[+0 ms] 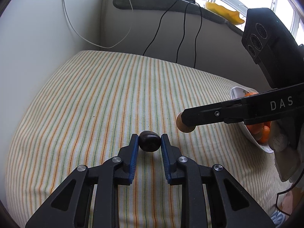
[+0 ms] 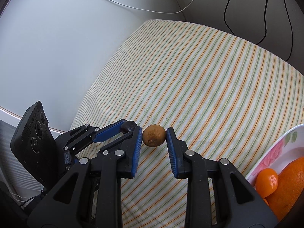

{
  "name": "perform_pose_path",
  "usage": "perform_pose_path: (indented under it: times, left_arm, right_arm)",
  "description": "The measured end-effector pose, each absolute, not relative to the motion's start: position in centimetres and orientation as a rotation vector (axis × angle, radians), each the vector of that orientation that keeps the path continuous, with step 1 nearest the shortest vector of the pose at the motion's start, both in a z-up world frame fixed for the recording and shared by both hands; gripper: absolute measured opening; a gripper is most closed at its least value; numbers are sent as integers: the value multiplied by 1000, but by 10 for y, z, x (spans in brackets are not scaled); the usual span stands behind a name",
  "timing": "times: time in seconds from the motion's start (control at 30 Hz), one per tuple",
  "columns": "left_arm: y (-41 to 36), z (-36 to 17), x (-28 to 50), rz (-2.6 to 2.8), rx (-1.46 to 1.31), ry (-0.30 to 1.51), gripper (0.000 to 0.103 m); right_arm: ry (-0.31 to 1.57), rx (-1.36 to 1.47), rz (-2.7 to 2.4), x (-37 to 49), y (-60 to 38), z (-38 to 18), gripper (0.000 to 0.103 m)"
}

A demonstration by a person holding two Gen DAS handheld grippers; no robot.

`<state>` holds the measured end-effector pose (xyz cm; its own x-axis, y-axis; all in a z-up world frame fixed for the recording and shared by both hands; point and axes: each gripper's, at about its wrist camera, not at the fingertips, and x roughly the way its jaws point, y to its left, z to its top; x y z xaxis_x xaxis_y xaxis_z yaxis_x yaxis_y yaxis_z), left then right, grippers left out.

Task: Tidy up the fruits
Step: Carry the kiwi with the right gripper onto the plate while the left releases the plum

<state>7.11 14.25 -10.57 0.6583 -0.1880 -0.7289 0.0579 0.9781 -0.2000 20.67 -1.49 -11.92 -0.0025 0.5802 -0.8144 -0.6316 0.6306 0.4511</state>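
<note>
A dark purple plum [image 1: 149,141] lies on the striped cloth [image 1: 106,98], right between the tips of my open left gripper [image 1: 149,137]; the blue pads stand close on both sides with small gaps. A brown kiwi [image 2: 154,135] lies between the tips of my open right gripper [image 2: 154,133], not squeezed. In the left wrist view the kiwi [image 1: 183,126] is partly hidden behind the right gripper's finger [image 1: 209,115]. In the right wrist view the plum [image 2: 129,127] peeks out between the left gripper's fingers [image 2: 110,131].
A white floral bowl [image 2: 273,148] with oranges [image 2: 288,184] and mandarins [image 2: 267,179] sits at the right; it also shows in the left wrist view [image 1: 235,93]. Walls and hanging cables [image 1: 182,38] stand behind the cloth-covered table. A yellow object [image 1: 224,12] lies on the sill.
</note>
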Motion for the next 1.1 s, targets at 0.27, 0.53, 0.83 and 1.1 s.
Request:
perform_pose_path:
  times: [0.27, 0.53, 0.83, 1.1]
  left_arm:
    - [129, -90, 62, -166, -156, 808, 22]
    - [106, -72, 60, -202, -137, 777, 22]
    - [77, -59, 66, -250, -122, 757, 22]
    - [44, -53, 69, -319, -112, 747, 22]
  right_arm:
    - [1199, -45, 941, 203, -42, -100, 28]
    - [1150, -28, 918, 202, -79, -76, 28]
    - [1092, -12, 886, 196, -127, -51, 28]
    - [1044, 11, 817, 194, -175, -33, 28]
